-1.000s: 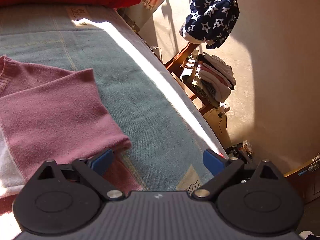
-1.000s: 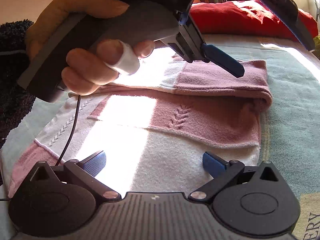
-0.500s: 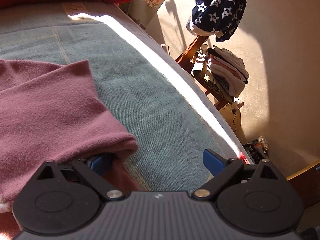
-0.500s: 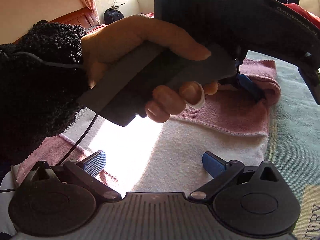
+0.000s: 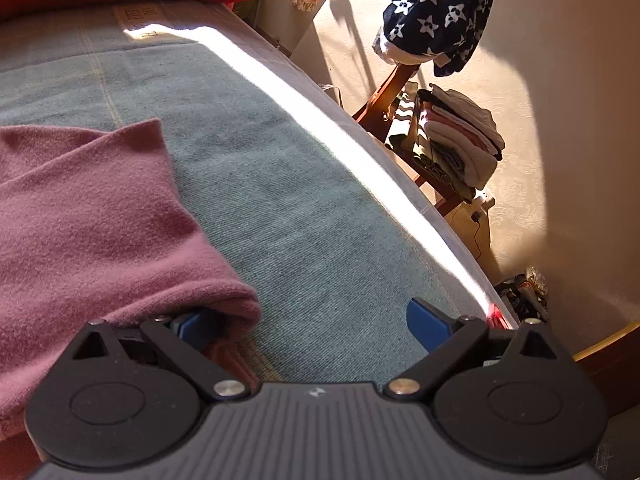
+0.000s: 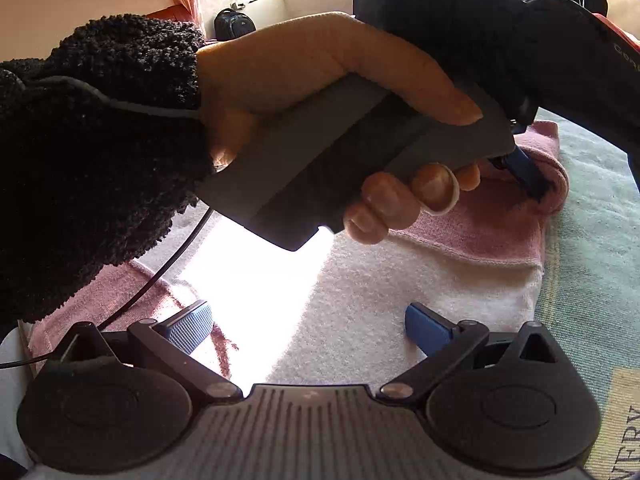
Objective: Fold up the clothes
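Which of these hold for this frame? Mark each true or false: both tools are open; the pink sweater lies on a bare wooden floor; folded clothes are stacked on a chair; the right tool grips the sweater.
1. Both tools are open. True: left tool and right tool.
2. The pink sweater lies on a bare wooden floor. False: on a green-blue bed cover.
3. Folded clothes are stacked on a chair. True.
4. The right tool grips the sweater. False: it holds nothing.
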Available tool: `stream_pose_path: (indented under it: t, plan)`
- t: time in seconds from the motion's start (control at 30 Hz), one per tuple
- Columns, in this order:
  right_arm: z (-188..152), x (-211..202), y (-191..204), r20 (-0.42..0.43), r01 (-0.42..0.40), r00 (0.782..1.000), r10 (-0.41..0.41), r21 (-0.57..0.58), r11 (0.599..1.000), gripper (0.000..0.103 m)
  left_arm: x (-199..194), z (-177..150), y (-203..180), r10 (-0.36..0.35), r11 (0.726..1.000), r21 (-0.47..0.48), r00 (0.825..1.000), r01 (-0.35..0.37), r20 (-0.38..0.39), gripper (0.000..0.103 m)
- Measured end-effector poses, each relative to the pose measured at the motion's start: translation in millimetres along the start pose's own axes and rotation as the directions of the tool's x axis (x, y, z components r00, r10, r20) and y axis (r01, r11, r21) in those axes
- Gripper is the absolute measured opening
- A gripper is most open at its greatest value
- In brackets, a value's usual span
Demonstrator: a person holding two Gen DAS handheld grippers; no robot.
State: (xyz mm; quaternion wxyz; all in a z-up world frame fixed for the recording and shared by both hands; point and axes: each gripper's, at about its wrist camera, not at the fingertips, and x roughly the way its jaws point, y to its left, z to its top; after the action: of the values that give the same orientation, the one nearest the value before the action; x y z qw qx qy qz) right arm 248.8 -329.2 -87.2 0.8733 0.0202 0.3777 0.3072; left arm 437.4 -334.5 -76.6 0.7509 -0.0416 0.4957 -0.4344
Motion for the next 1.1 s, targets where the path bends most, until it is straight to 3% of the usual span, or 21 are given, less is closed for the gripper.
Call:
stream_pose_path:
  t: [0.13,0.27,0.47,0.67,0.97,1.1]
  plan:
    - [1,2,-1,-0.002,-0.004,1.0,0.004,0.006,1.0,0.103,7,6,-2,0.009,1.0,-0.002,0.999,-0.009,-0.053,0.101]
    - [2,3,-2,-0.002,-0.007,1.0,0.007,0.008,1.0,0.103,-18,5,-6,-0.033,0.999,-0.028,0.998,0.031,-0.058,0.101]
    - [3,-3,-7,0.009,-0.022,1.0,0.022,0.028,0.999,0.103,-59,8,-24,-0.058,0.995,0.082,0.997,0.055,0.045,0.102]
    - [3,-14,-6,0.04,-0.028,0.999,0.027,0.007,1.0,0.103,-24,17,15,-0.062,0.995,-0.076,0.998,0.061,-0.008,0.102]
    - [14,-22,-15,0.109,0.089,0.99,-0.091,0.023,0.996,0.103,-41,28,3,-0.04,0.999,-0.007,0.999,0.04,0.021,0.102]
    - [13,-11,-16,0.077,0.102,0.992,-0.104,0.028,0.994,0.103,-33,39,13,-0.01,1.0,-0.021,0.999,0.011,0.03,0.102]
